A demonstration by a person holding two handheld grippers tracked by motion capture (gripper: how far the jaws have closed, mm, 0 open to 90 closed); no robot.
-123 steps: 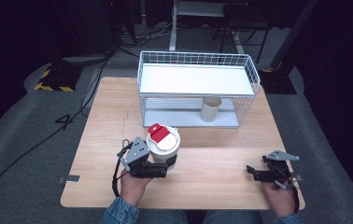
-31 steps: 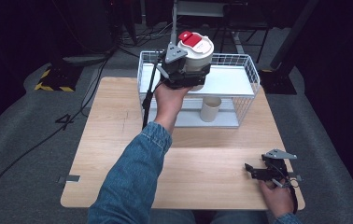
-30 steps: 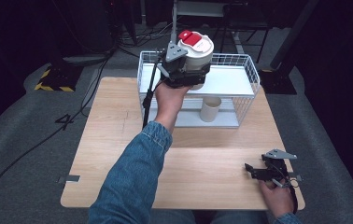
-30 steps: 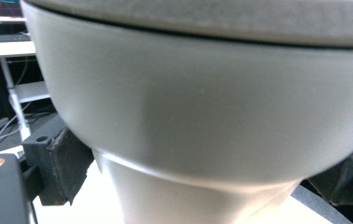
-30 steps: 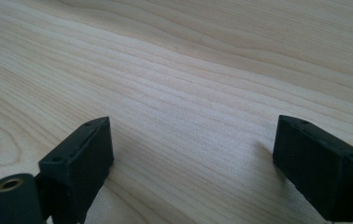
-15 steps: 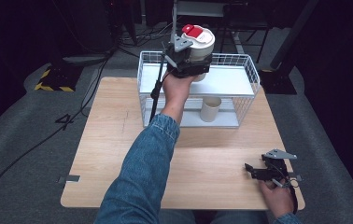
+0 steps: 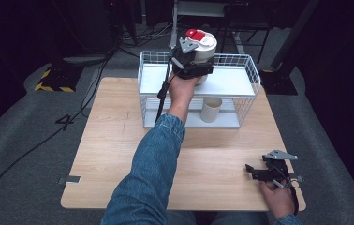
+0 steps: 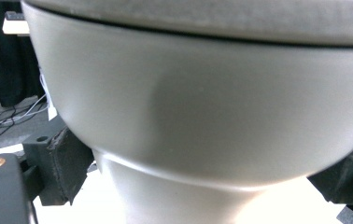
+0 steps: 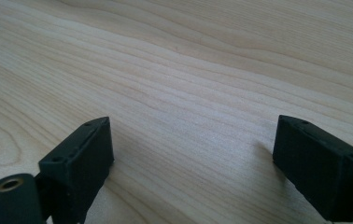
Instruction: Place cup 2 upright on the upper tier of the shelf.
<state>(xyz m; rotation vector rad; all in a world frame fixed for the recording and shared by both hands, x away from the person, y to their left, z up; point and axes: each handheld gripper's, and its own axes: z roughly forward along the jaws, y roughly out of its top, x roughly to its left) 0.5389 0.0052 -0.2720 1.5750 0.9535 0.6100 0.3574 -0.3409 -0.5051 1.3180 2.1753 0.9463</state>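
Left tool (image 7: 191, 58) pinches a white container (image 7: 202, 44) with a red patch on its lid, one black jaw pressed against each side of the pale body, as the left gripper view shows, where the container (image 8: 198, 116) bulges wide above and narrows below between the jaws. From the high view, the container is held up over the top shelf of a white wire rack (image 7: 250, 70) that stands along the far edge of the desk (image 7: 114, 140), roughly above the middle of that shelf toward its far rim; whether its base touches the shelf cannot be told. A sleeve of blue denim (image 7: 147, 178) stretches from the near edge of the desk up to the rack. On the rack's lower shelf a small beige cup (image 7: 211, 109) stands upright, to the right of the reaching forearm. Right tool (image 7: 254, 171) lies near the desk's near right corner with a hand around it; its jaws are spread wide apart with nothing but bare wood between them, as the right gripper view (image 9: 191, 163) shows.
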